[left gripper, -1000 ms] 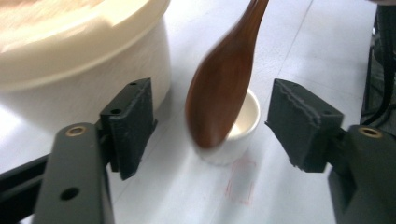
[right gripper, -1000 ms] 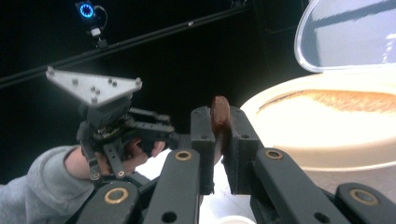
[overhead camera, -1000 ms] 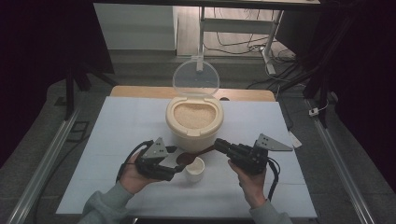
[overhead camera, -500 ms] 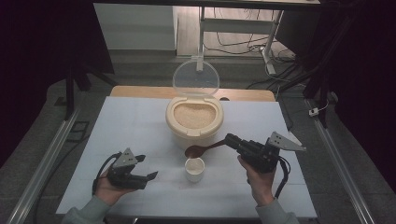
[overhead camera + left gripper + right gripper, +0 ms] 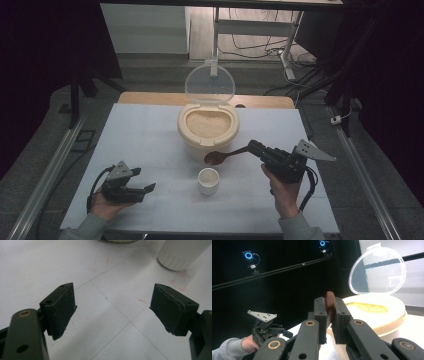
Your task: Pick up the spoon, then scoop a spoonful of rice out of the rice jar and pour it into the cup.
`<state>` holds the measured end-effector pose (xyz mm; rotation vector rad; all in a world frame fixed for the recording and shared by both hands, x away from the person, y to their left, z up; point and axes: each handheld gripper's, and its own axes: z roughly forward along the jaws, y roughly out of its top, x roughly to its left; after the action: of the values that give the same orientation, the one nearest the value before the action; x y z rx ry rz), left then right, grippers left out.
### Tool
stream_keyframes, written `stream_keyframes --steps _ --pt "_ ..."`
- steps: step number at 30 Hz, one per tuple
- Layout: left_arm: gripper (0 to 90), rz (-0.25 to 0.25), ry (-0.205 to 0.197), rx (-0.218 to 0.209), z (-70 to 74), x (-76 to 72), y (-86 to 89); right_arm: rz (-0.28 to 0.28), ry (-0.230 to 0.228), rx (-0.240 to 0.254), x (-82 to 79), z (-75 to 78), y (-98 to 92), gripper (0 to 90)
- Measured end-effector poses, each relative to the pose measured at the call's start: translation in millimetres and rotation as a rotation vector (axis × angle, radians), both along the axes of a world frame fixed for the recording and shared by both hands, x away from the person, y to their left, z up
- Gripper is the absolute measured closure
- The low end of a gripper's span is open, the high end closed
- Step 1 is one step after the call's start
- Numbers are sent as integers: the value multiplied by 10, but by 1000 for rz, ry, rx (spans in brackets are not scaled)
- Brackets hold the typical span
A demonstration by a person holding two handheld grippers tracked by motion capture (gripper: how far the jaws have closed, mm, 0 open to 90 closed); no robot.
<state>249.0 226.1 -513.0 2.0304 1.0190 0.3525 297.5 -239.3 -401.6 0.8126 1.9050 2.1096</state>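
Brown spoon (image 5: 226,154) clamped in right hand-held gripper (image 5: 256,147), above white cup (image 5: 208,180); left hand-held gripper (image 5: 145,189) agape.

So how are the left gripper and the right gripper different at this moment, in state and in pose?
The left gripper has its jaws wide apart and holds nothing; the right gripper is shut on the handle of a brown spoon. The left one sits low by the table's near left corner, away from the white cup; the right one holds the spoon's bowl near the open rice container. Both are black and hand-held.
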Motion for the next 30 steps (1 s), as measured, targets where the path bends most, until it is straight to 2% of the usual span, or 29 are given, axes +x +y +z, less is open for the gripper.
stream_keyframes --steps 11,21,25,30 --pt "188 -2 4 -1 6 12 -9 -11 -26 24 -18 87 -42 834" --pt "181 -4 25 9 -13 36 -32 -35 -32 65 82 124 5 834" --pt "181 -4 24 5 -8 29 -28 -62 -18 91 185 177 0 834" --pt "182 -6 27 5 -14 37 -28 -167 -44 36 351 290 33 834"
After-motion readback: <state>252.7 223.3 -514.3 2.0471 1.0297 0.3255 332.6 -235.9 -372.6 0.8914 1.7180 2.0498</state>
